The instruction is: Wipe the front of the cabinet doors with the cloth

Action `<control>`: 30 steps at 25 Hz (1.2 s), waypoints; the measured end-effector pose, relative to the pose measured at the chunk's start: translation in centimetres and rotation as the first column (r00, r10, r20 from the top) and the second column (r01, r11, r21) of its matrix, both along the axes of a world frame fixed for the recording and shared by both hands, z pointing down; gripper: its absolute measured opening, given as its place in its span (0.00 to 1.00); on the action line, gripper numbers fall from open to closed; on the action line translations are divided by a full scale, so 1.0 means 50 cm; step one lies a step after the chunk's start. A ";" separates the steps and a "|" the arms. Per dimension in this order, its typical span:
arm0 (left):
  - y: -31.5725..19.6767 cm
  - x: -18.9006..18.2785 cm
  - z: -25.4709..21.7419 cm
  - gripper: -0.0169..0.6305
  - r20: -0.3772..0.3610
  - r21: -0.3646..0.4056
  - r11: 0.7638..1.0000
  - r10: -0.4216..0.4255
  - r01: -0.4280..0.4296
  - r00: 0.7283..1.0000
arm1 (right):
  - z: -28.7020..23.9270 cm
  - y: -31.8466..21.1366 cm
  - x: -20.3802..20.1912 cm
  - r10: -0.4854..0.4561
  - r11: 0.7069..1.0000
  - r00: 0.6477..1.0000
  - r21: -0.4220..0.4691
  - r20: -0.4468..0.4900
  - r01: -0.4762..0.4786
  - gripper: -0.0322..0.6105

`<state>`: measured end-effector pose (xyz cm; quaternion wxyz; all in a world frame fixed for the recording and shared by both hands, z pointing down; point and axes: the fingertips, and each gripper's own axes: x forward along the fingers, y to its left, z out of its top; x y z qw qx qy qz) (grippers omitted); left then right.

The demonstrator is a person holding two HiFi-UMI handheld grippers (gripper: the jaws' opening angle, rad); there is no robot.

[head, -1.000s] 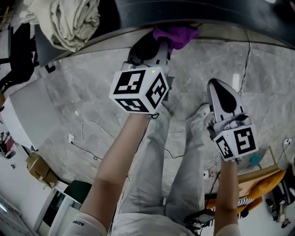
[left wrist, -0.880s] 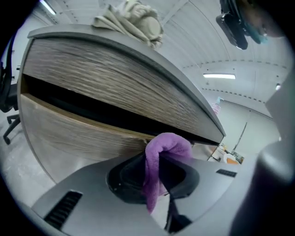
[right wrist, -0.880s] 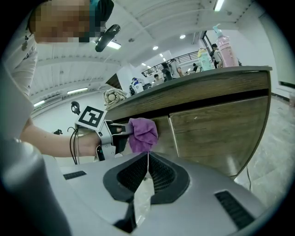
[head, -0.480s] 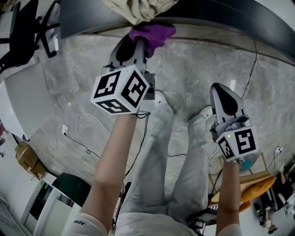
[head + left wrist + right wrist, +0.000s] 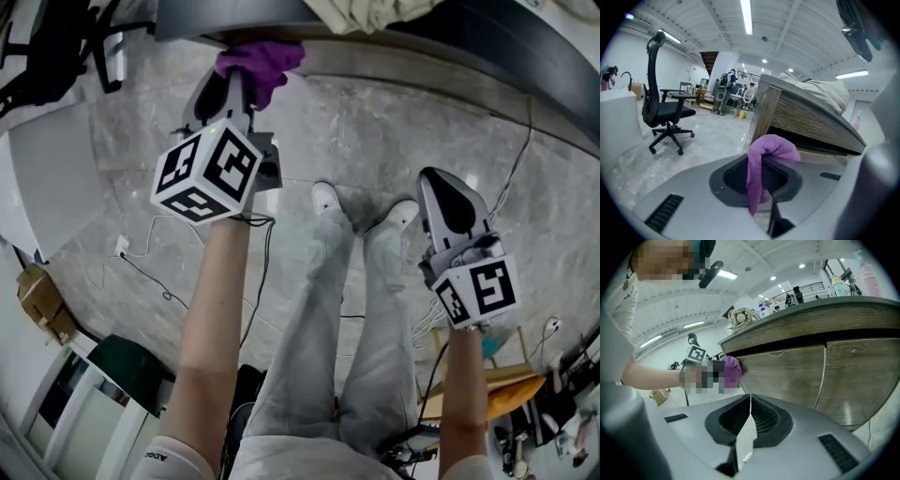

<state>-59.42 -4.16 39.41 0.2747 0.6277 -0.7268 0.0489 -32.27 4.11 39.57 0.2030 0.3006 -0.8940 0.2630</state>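
My left gripper (image 5: 228, 89) is clamped tight on the purple cloth (image 5: 260, 62), which sits at twelve o'clock in the head view, up by the top corner of the wooden cabinet door (image 5: 787, 376). My right gripper (image 5: 450, 202), at three o'clock, has its jaws pressed together on nothing, clear of the cabinet.

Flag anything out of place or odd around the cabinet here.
Nothing damaged or spilled. Only a crumpled beige fabric heap sits on the cabinet top, and loose cables trail across the floor.
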 end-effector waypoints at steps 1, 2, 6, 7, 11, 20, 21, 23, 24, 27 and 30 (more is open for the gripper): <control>0.007 -0.009 -0.005 0.12 0.012 0.000 1.000 -0.027 0.027 1.000 | -0.001 -0.001 0.005 -0.001 1.000 1.000 0.001 0.004 0.001 0.10; 0.014 -0.020 -0.011 0.12 0.024 0.003 0.999 -0.053 0.053 0.998 | -0.003 -0.004 0.007 -0.002 1.000 1.000 0.003 0.009 0.002 0.10; 0.047 0.003 -0.025 0.12 0.035 0.002 0.997 -0.072 0.072 0.997 | -0.010 -0.012 0.037 0.003 1.000 1.000 0.001 0.030 -0.003 0.10; 0.055 0.034 -0.025 0.12 0.030 -0.006 0.998 -0.055 0.055 0.998 | -0.010 -0.011 0.056 0.008 1.000 0.999 -0.005 0.033 -0.007 0.10; 0.067 0.209 -0.001 0.12 -0.003 -0.054 0.998 0.042 -0.042 0.999 | -0.006 -0.002 0.140 0.013 0.999 0.999 -0.030 0.047 -0.011 0.10; -0.019 0.557 0.089 0.12 -0.059 -0.135 0.960 0.240 -0.246 0.969 | 0.010 0.021 0.289 0.012 0.998 0.998 -0.068 0.069 -0.008 0.10; -0.032 0.575 0.095 0.12 -0.060 -0.137 0.956 0.254 -0.260 0.965 | 0.014 0.020 0.304 0.030 0.997 0.997 -0.071 0.070 -0.025 0.10; -0.054 0.601 0.108 0.12 -0.055 -0.138 0.951 0.273 -0.278 0.960 | 0.029 0.016 0.334 0.067 0.995 0.995 -0.078 0.069 -0.061 0.10; -0.064 0.610 0.115 0.12 -0.049 -0.136 0.949 0.279 -0.283 0.959 | 0.038 0.013 0.348 0.083 0.994 0.994 -0.080 0.067 -0.078 0.10; -0.086 0.617 0.137 0.12 -0.035 -0.136 0.946 0.294 -0.295 0.955 | 0.060 0.007 0.374 0.126 0.989 0.990 -0.080 0.056 -0.121 0.10; -0.100 0.593 0.160 0.12 -0.051 -0.138 0.947 0.286 -0.290 0.957 | 0.075 0.007 0.371 0.145 0.987 0.989 -0.077 0.039 -0.142 0.10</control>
